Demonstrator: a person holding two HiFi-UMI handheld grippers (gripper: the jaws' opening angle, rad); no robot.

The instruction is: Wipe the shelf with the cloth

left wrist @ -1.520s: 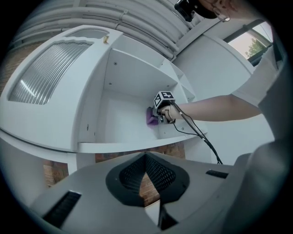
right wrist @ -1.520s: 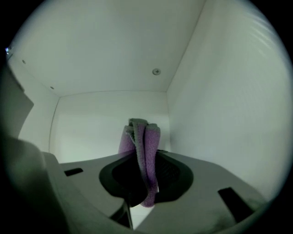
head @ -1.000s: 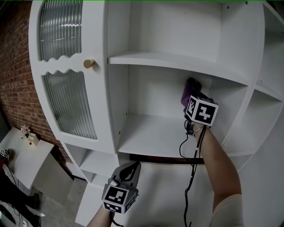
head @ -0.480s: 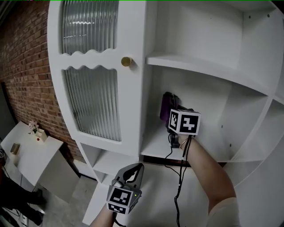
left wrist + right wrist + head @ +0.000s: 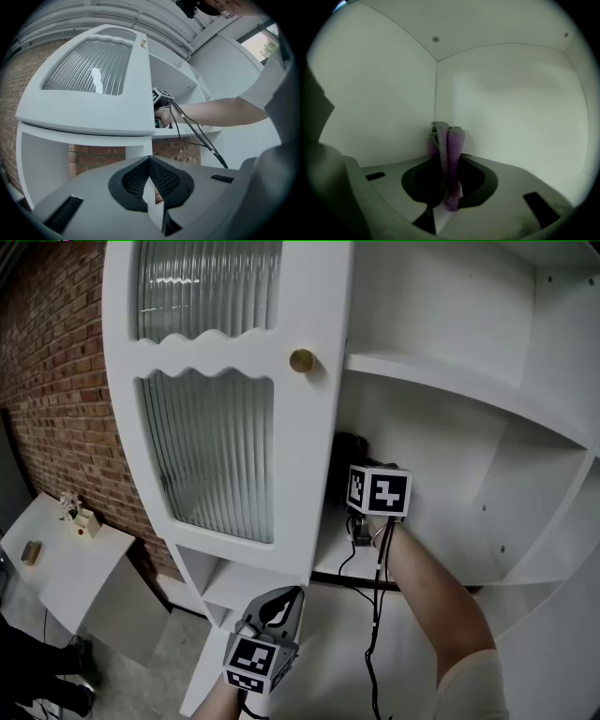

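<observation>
A purple cloth stands bunched between the jaws of my right gripper, which is shut on it. It is pressed toward the back left corner of a white shelf compartment. In the head view the right gripper reaches into that compartment behind its marker cube, and only a dark bit of the cloth shows beside the door edge. My left gripper hangs low in front of the cabinet. Its jaws are shut with nothing between them.
A white door with ribbed glass and a brass knob stands just left of the compartment. A black cable hangs from my right wrist. A brick wall and a low white table lie to the left.
My right gripper has carried the cloth leftward along the back of the compartment into its left corner, and my view has swung left with it. The left gripper has stayed low and shut.
</observation>
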